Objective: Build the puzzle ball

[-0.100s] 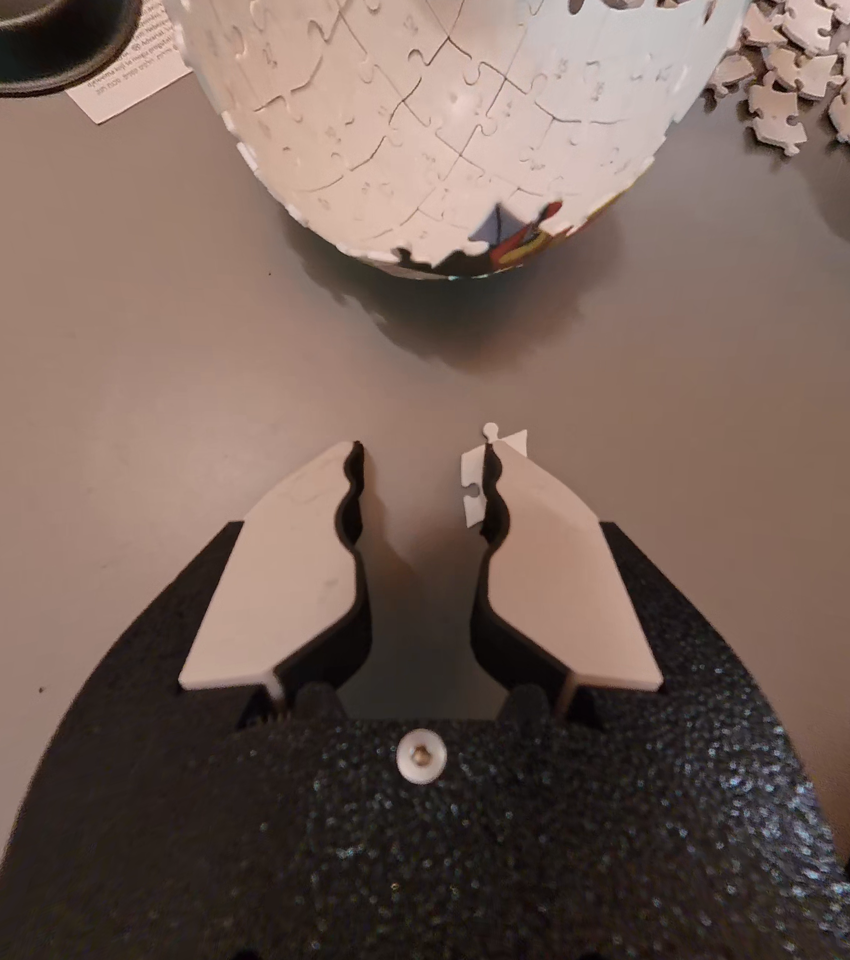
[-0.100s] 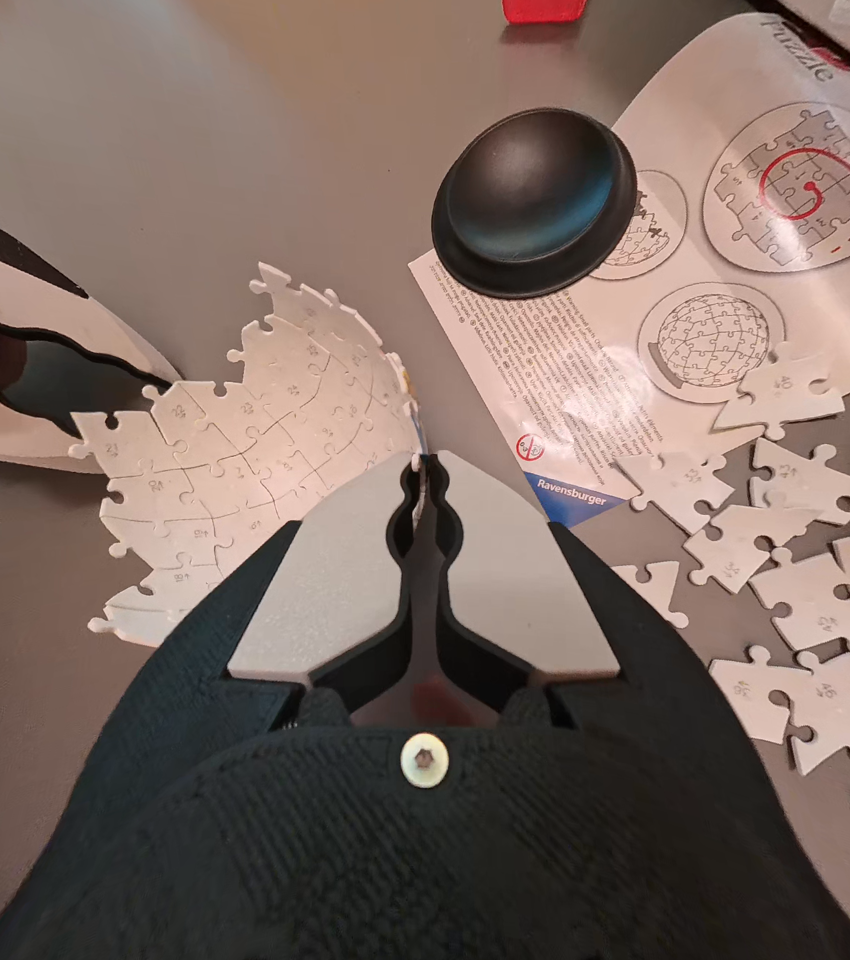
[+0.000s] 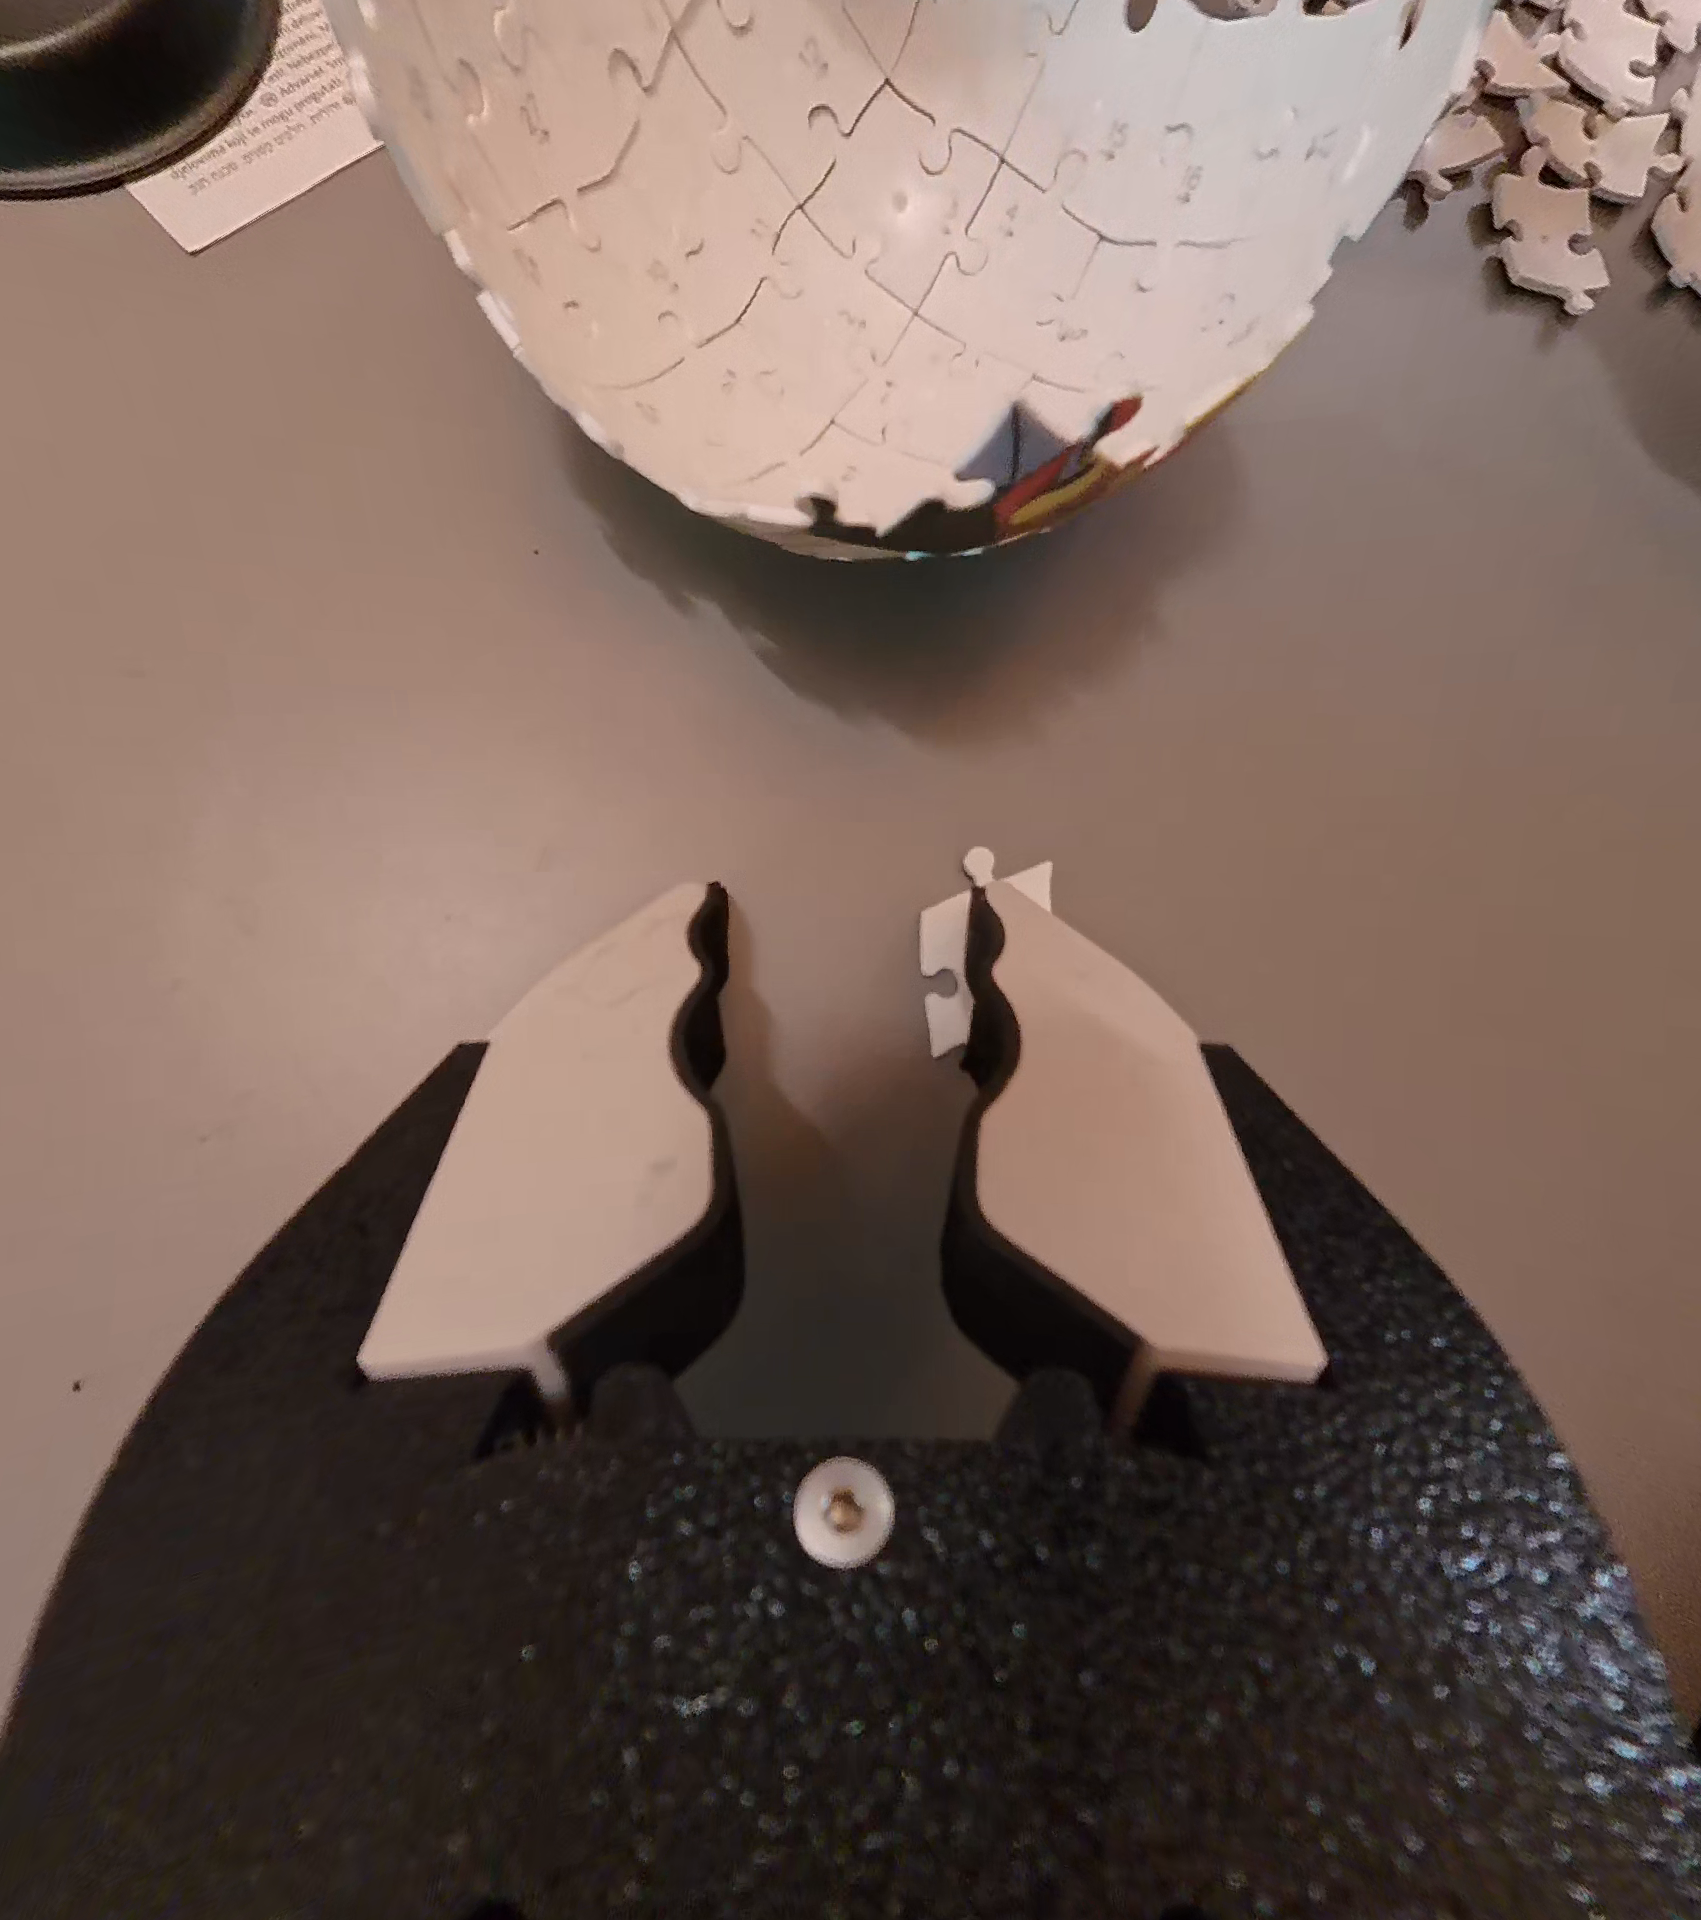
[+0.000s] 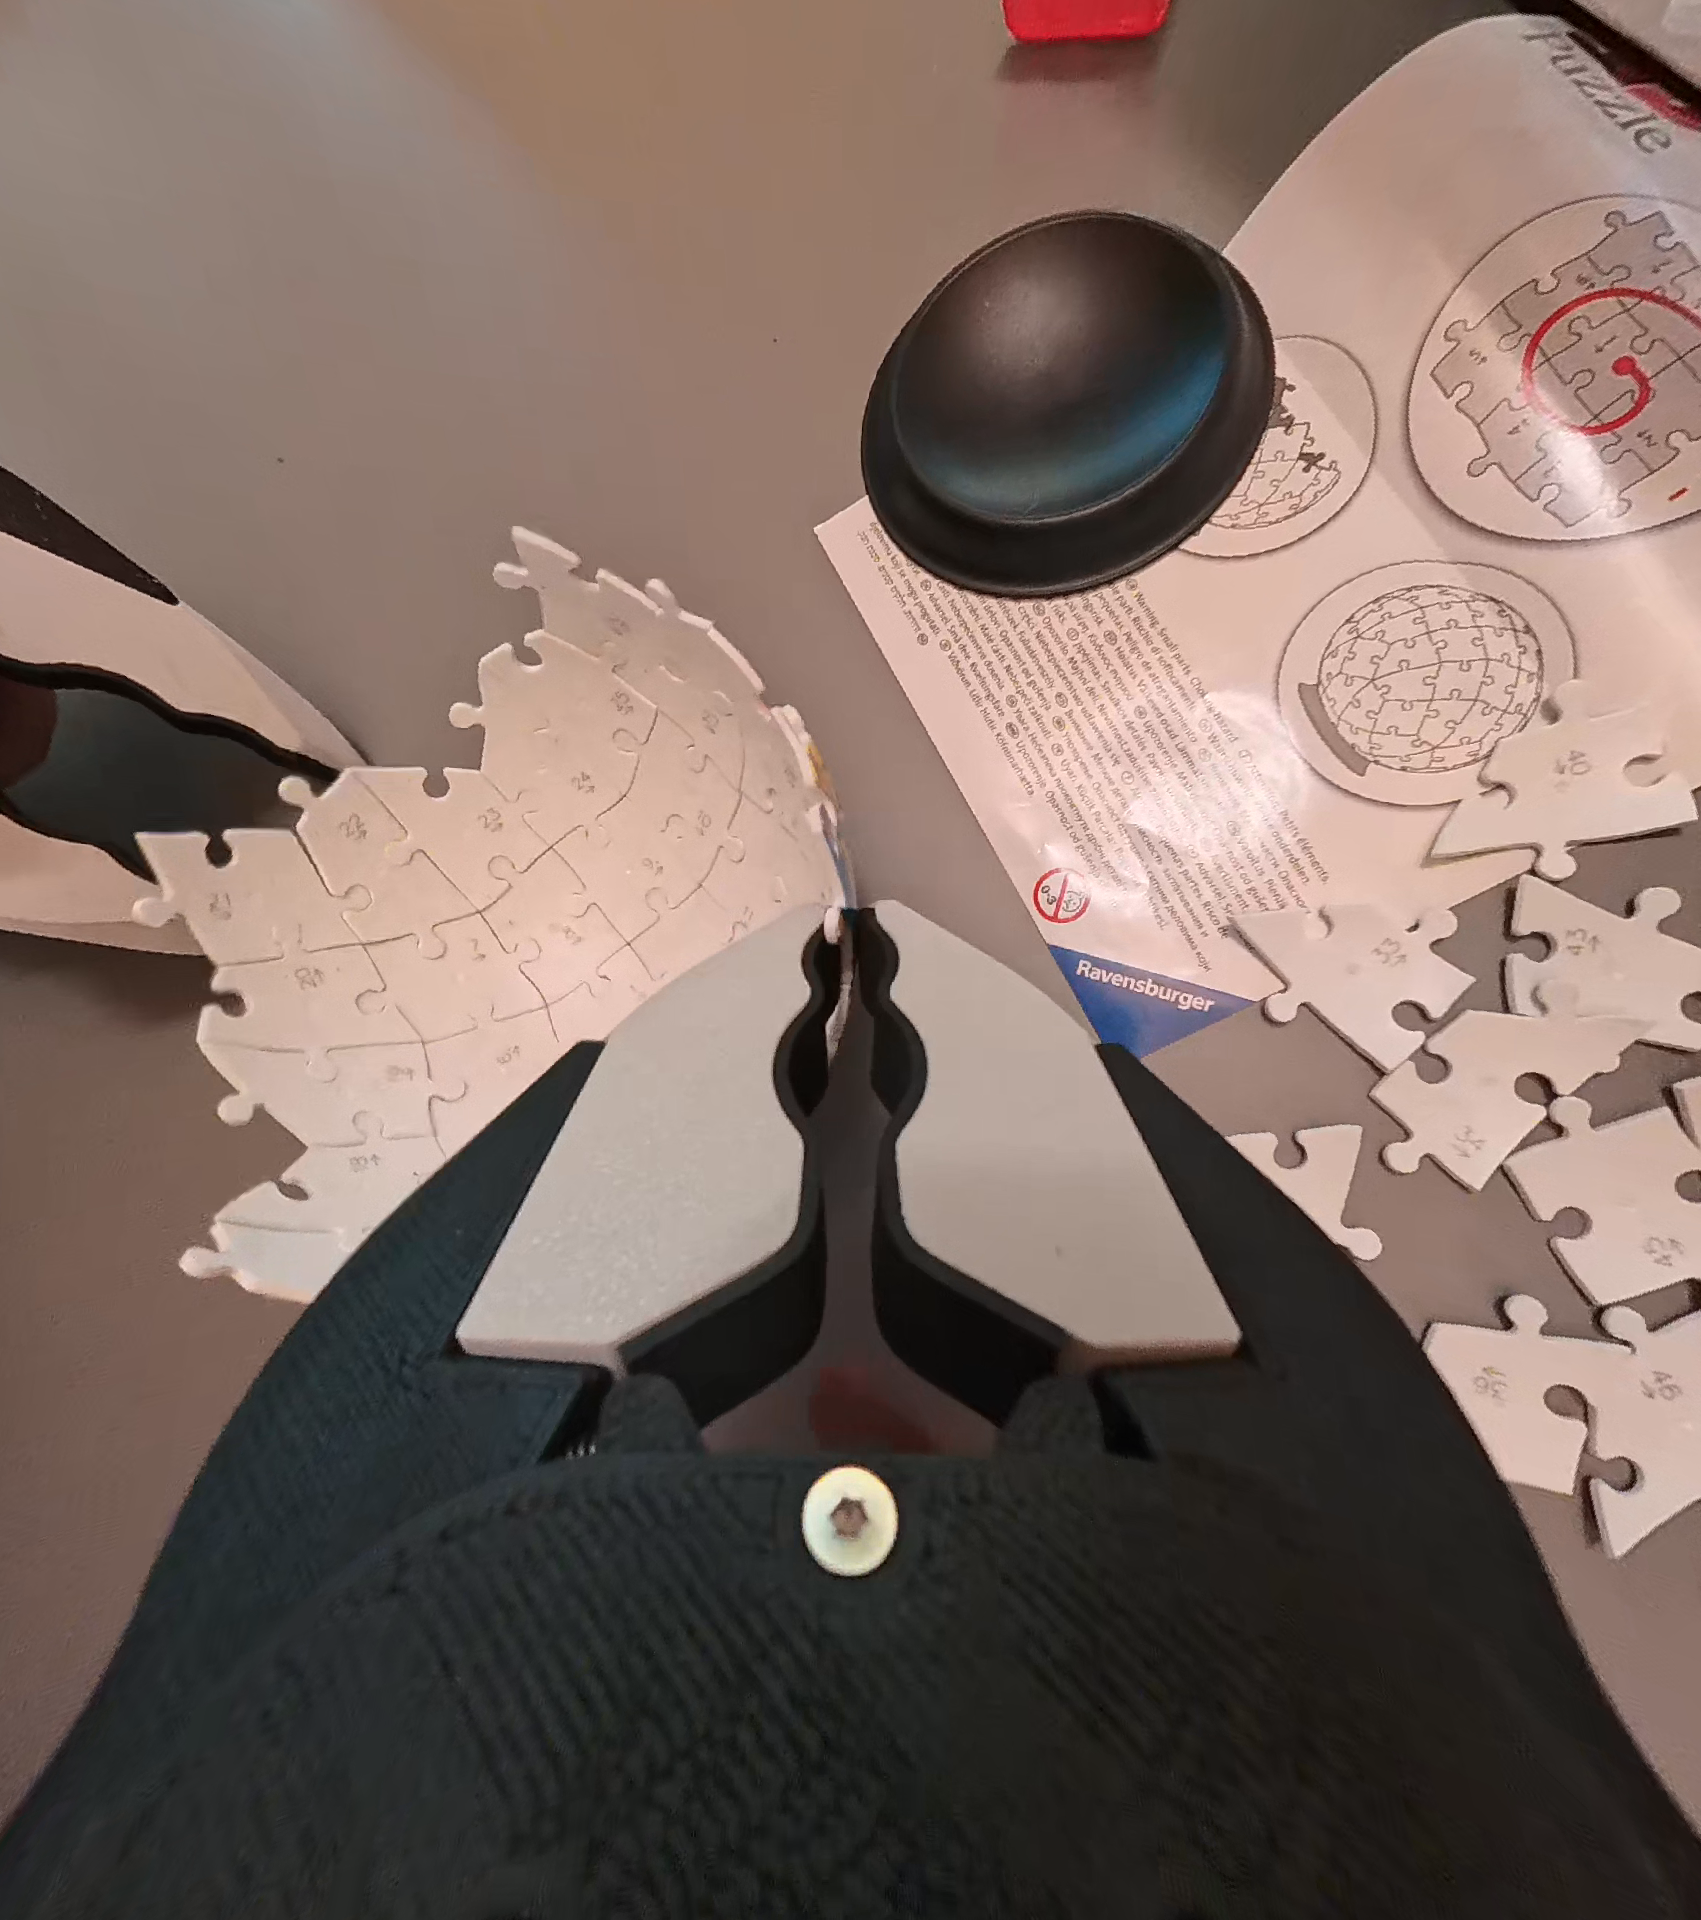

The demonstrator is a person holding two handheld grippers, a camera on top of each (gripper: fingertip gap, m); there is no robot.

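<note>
The partly built puzzle ball [image 3: 877,260] is a white curved shell of joined pieces, with its printed side showing through a gap low down. It lies on the grey table ahead of my left gripper [image 3: 846,899]. That gripper is open, and a single white puzzle piece [image 3: 945,966] rests against the inner pad of its right finger. My right gripper [image 4: 851,920] is shut on the near rim of the shell [image 4: 513,883]. The left gripper [image 4: 46,727] also shows in the right wrist view, open beside the shell's far edge.
A black round stand [image 4: 1064,405] sits on the instruction sheet [image 4: 1345,644] at the right. Several loose white pieces [image 4: 1604,1143] lie right of my right gripper, and they also show in the left wrist view [image 3: 1604,156]. A red object [image 4: 1085,16] is at the far edge. Spacing between my two grippers at the tips: around 15 cm. Both grippers' tips are roughly 25 cm from the red object [image 4: 1085,16].
</note>
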